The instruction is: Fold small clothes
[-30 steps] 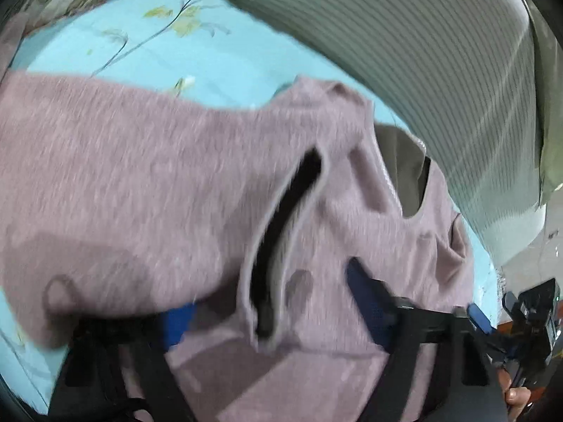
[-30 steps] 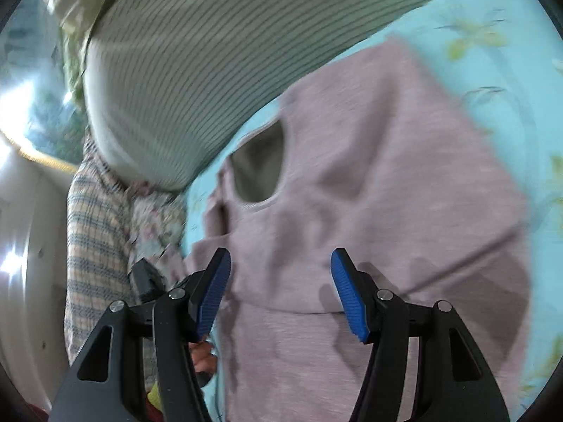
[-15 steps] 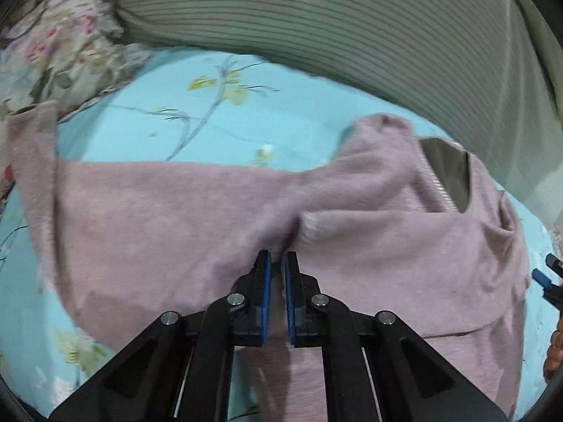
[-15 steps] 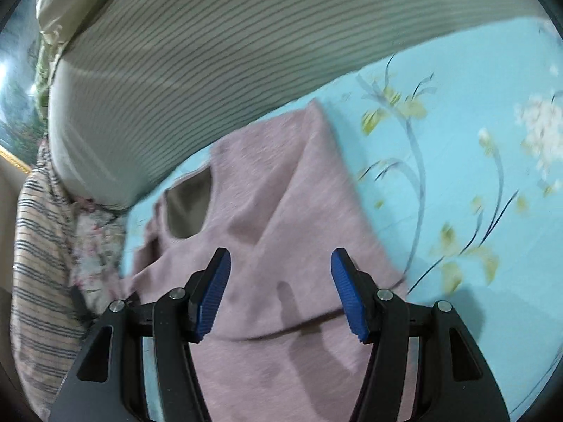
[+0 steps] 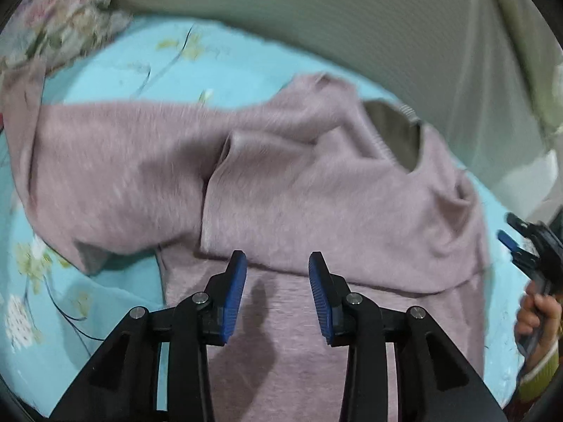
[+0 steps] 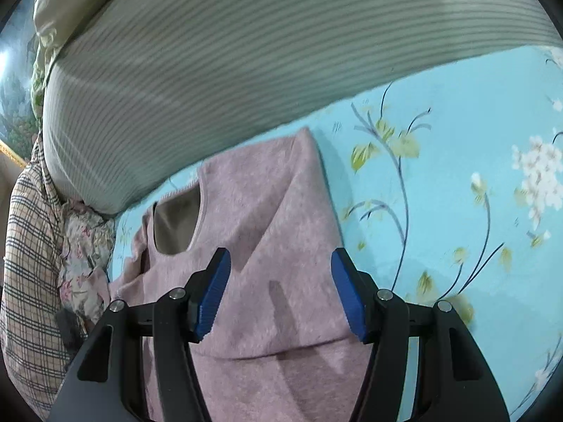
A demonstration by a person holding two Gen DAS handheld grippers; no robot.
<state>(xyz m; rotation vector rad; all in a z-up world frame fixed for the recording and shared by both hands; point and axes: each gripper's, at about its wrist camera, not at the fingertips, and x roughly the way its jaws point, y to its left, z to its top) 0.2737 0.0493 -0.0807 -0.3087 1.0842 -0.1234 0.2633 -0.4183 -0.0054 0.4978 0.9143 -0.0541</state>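
Observation:
A mauve knit sweater (image 5: 316,204) lies on the light blue floral bedsheet (image 5: 116,288). One sleeve is folded across its body and its grey-lined neck opening (image 5: 394,130) faces the back. My left gripper (image 5: 277,292) is open and empty, just above the sweater's lower part. My right gripper (image 6: 279,295) is open and empty over the sweater (image 6: 267,246), whose right side is folded in. The right gripper also shows at the right edge of the left wrist view (image 5: 527,246), held by a hand.
A striped grey-green bolster (image 6: 218,70) runs along the back of the bed. A floral pillow (image 5: 59,21) and a plaid cloth (image 6: 28,263) lie at the left. The bare sheet (image 6: 457,176) spreads to the right of the sweater.
My left gripper was shut on the sleeve half a second ago; it has opened, let the sleeve drop onto the sweater's body, and drawn back. The right gripper stayed open and shifted right.

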